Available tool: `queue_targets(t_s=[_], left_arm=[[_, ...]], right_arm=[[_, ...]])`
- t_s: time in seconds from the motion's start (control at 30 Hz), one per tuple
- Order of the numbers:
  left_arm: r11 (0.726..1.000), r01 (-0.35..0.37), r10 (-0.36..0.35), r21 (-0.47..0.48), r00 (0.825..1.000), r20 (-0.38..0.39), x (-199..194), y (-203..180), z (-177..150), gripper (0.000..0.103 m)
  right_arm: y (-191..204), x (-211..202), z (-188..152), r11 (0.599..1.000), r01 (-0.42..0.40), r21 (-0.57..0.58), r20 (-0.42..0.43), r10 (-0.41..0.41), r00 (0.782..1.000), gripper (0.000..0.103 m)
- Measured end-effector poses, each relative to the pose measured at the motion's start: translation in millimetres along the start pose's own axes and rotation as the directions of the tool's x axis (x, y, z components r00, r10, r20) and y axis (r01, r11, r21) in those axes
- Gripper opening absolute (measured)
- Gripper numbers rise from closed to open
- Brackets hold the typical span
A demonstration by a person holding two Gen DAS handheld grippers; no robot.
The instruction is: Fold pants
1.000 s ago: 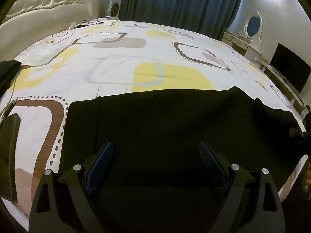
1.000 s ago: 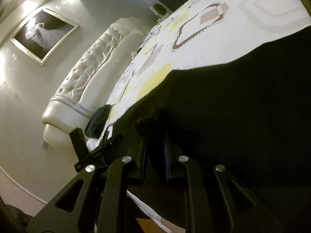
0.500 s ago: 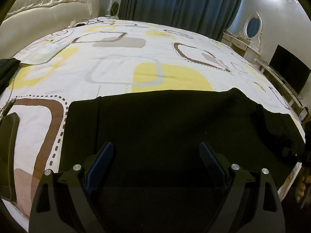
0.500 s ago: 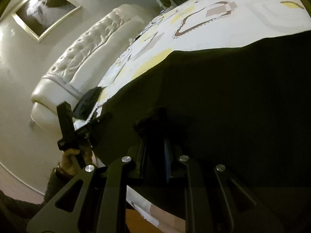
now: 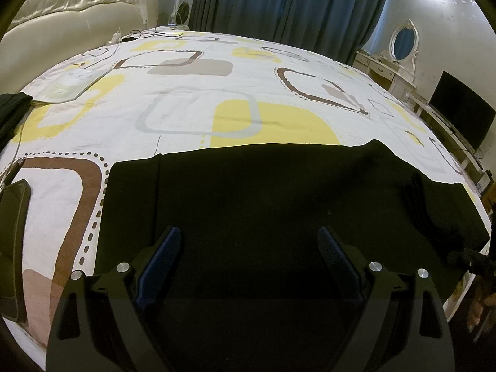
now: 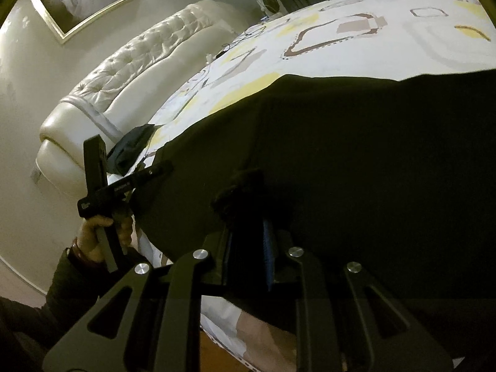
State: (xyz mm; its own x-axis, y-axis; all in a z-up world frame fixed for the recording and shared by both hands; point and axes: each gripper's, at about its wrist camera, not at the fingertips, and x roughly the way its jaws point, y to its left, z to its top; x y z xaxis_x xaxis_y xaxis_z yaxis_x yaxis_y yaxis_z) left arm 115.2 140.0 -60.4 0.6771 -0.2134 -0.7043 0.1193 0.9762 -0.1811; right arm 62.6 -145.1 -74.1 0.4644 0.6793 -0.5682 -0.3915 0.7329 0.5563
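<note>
Black pants (image 5: pixel 263 198) lie spread across the near part of a bed, folded lengthwise. My left gripper (image 5: pixel 249 245) is open and empty, hovering just above the cloth near the bed's front edge. My right gripper (image 6: pixel 248 214) is shut on a bunched corner of the black pants (image 6: pixel 356 161) at their right end. That gripper shows at the far right of the left wrist view (image 5: pixel 474 262). The left gripper with its hand shows in the right wrist view (image 6: pixel 124 183).
The bedsheet (image 5: pixel 186 93) is white with yellow, grey and brown shapes. A tufted cream headboard (image 6: pixel 139 62) stands at the left. Another dark garment (image 5: pixel 12 108) lies at the left edge. Cables (image 5: pixel 145 32) lie far back. A dresser and TV (image 5: pixel 462 111) stand at right.
The right gripper has pulled the pants' right end lower and toward the bed's front edge, still clamped on it. The left gripper has stayed open in almost the same spot.
</note>
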Motion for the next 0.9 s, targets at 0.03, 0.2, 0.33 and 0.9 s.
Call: queue_targets(t_s=[0.03, 0.2, 0.33, 0.9], left_arm=[[1.000, -0.001, 0.001, 0.000, 1.000, 0.000, 0.0, 0.0, 0.0, 0.089], [1.000, 0.000, 0.000, 0.000, 1.000, 0.000, -0.1, 0.3, 0.1, 0.089], [1.000, 0.000, 0.000, 0.000, 1.000, 0.000, 0.0, -0.1, 0.3, 0.089], [1.000, 0.001, -0.001, 0.001, 1.000, 0.000, 0.7, -0.5, -0.5, 0.089]], right_arm=[[2.2, -0.5, -1.3, 1.000, 0.005, -0.010, -0.001, -0.005, 1.000, 0.021], [6.5, -2.1, -3.7, 0.999, 0.023, -0.041, -0.005, -0.023, 1.000, 0.022], [6.4, -2.9, -4.3, 0.999, 0.013, -0.038, -0.009, -0.014, 1.000, 0.025], [10.2, -16.9, -17.9, 0.999, 0.008, -0.050, -0.030, -0.009, 0.999, 0.027]])
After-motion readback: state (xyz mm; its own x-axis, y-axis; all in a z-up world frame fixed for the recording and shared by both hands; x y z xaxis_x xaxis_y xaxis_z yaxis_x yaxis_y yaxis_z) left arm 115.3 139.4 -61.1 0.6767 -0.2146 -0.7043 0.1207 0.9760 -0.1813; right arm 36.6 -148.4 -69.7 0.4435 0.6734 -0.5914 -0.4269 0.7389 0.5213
